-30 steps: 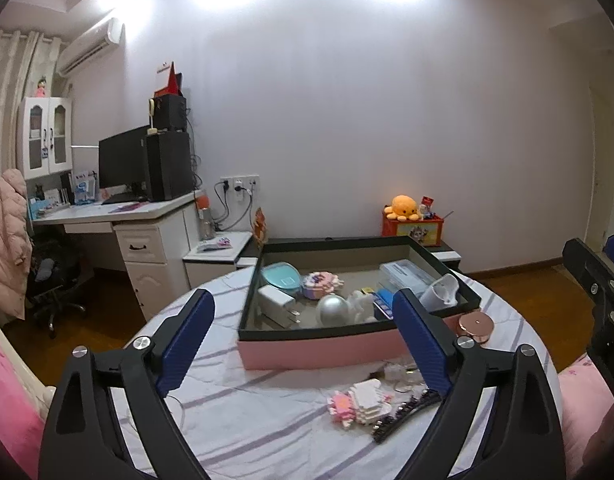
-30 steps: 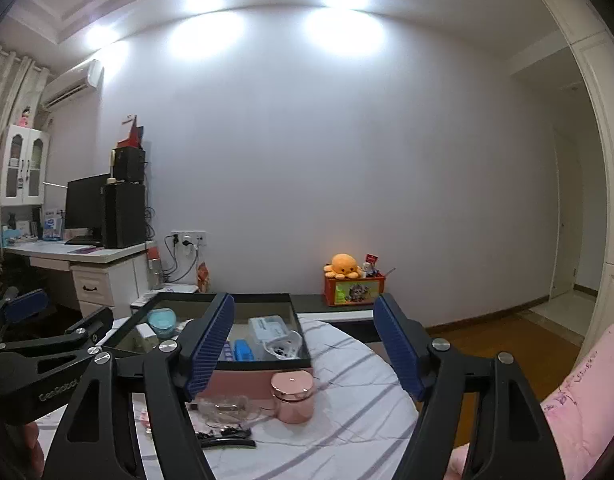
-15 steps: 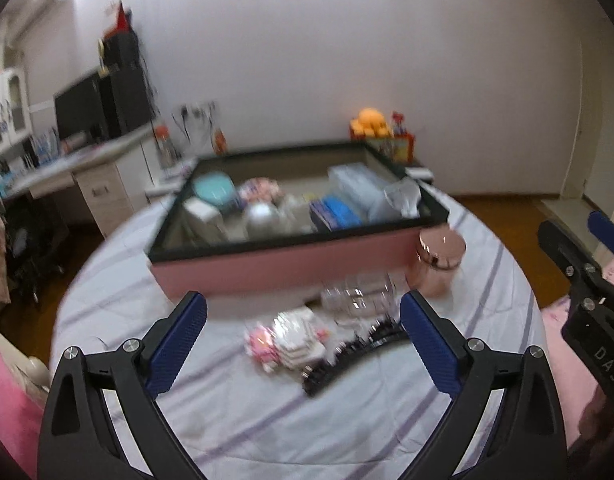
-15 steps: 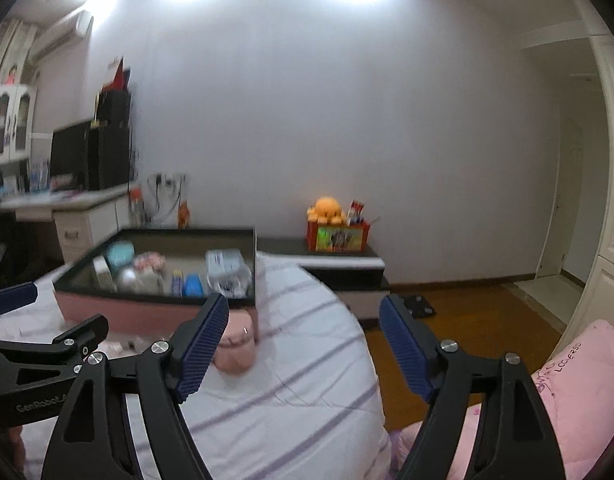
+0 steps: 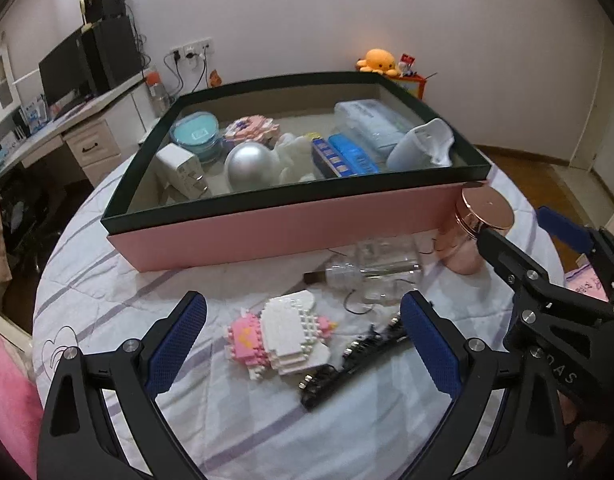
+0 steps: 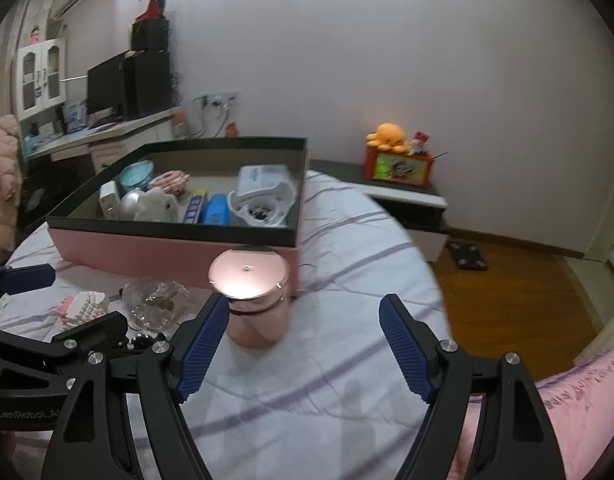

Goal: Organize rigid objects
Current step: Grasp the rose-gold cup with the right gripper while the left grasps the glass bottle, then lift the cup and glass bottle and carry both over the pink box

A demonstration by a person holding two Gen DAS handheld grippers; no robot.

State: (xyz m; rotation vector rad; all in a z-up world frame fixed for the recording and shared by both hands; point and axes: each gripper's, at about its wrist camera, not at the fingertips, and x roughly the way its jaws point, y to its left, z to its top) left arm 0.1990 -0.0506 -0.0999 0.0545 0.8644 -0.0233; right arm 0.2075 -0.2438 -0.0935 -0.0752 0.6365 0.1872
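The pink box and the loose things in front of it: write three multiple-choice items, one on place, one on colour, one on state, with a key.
1. Where is the rose-gold jar?
A. inside the pink box
B. on the table outside the box's corner
C. on the floor

2. What colour is the box's rim?
A. dark green
B. yellow
C. white

3. How is the left hand-held gripper?
A. shut on the black hair clip
B. shut on the jar
C. open, empty

Key: 1 B, it stands on the cloth by the corner. 2 A, a dark band tops the pink wall. 3 C, its pads stand apart over the brick figure.
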